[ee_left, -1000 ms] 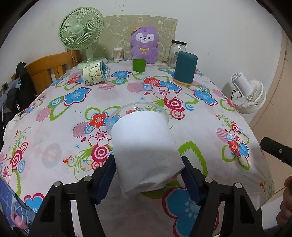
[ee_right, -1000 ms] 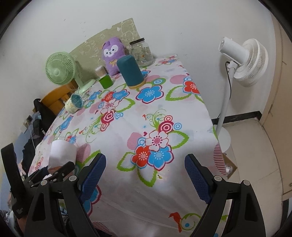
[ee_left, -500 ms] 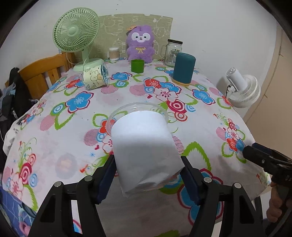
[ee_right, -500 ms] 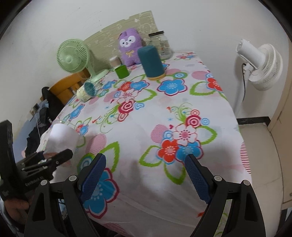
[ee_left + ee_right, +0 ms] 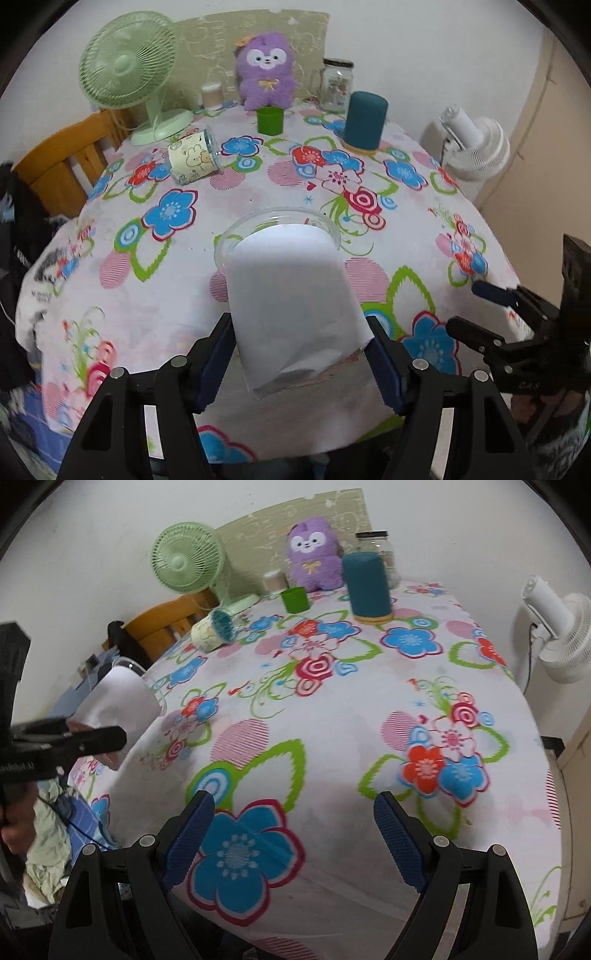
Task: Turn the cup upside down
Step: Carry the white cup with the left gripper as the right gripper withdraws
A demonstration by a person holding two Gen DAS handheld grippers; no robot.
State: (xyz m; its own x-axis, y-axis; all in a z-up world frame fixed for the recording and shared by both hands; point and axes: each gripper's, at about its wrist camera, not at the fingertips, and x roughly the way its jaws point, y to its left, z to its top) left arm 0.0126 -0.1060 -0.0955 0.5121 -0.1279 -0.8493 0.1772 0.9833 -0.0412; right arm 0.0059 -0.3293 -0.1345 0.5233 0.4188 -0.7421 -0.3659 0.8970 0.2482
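My left gripper [image 5: 299, 343] is shut on a clear plastic cup with a white paper sleeve [image 5: 291, 295]. It holds the cup above the near edge of the flowered table [image 5: 184, 258], tilted with its open rim pointing away from me. The cup also shows in the right wrist view [image 5: 118, 705], held off the table's left side. My right gripper [image 5: 293, 830] is open and empty over the table's near edge. It shows in the left wrist view [image 5: 491, 310] at the right.
A patterned mug [image 5: 192, 157] lies on its side at the far left. A green cup [image 5: 270, 120], a teal cylinder [image 5: 364, 120], a glass jar [image 5: 336, 88], a purple plush [image 5: 266, 70] and a green fan [image 5: 129, 70] stand at the back. A white fan [image 5: 476, 147] stands beside the table.
My left gripper has pulled back and lifted a little with the cup still held. My right gripper has swung left toward the table's middle and come closer to the left gripper.
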